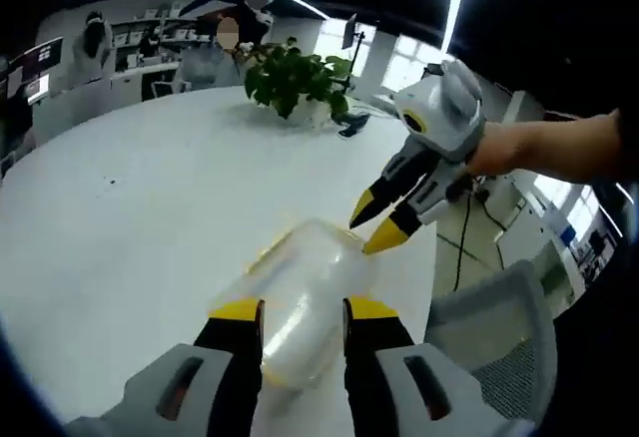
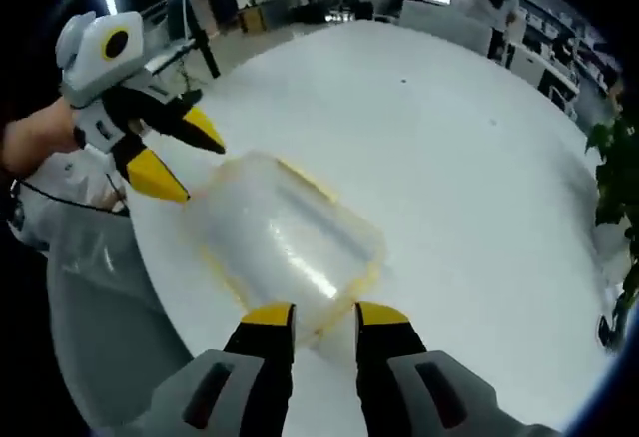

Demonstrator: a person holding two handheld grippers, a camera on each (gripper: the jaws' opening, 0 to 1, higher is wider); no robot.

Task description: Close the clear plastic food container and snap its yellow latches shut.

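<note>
As seen from the left gripper view, the clear plastic food container (image 1: 300,302) lies near the round white table's (image 1: 150,208) rim, an office chair (image 1: 499,342) just beyond. The left gripper (image 1: 303,309) straddles its near end, jaws spread, touch uncertain. The right gripper (image 1: 384,224) hovers at the far end, jaws parted. It looks light, stiff and slick, likely to skid, so press the yellow latches (image 1: 268,250) at the rim.

From the right gripper view, the container (image 2: 285,242) sits before the spread right gripper (image 2: 324,315); the left gripper (image 2: 170,158) hovers opposite, parted. Open tabletop (image 2: 449,158) lies behind; the edge is close.
</note>
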